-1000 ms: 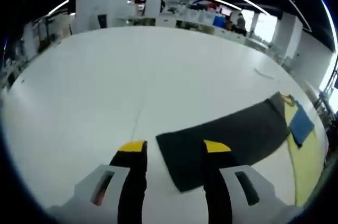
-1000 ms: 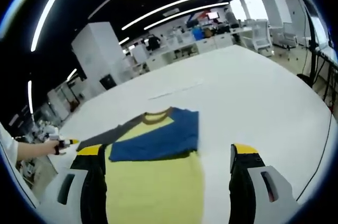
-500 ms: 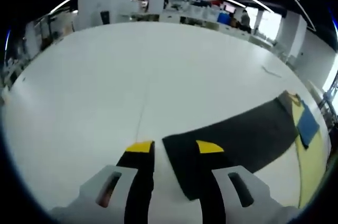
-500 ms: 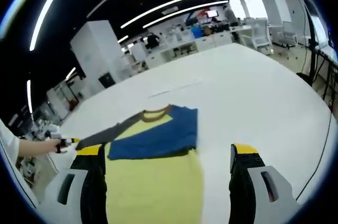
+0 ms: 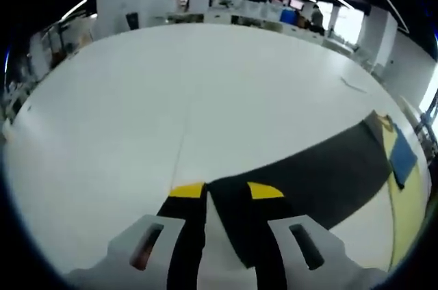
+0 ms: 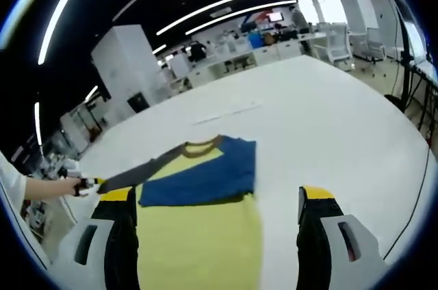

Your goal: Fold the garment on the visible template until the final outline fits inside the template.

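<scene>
One shirt (image 6: pixel 205 228) lies spread on the white tabletop (image 6: pixel 328 126): a yellow body, one blue sleeve (image 6: pixel 205 174) folded across the chest, and one dark grey sleeve (image 5: pixel 308 174) stretched out sideways toward the tabletop's edge. In the left gripper view the left hand-held gripper (image 5: pixel 217 191) has its two yellow-tipped jaws drawn close together at the cuff end of the dark grey sleeve; whether they actually pinch the cloth I cannot tell. In the right gripper view the right hand-held gripper (image 6: pixel 217 198) stands wide open above the yellow body, its two jaws on either side of the shirt. A person's hand (image 6: pixel 72 186) holds the other gripper at the far sleeve end.
</scene>
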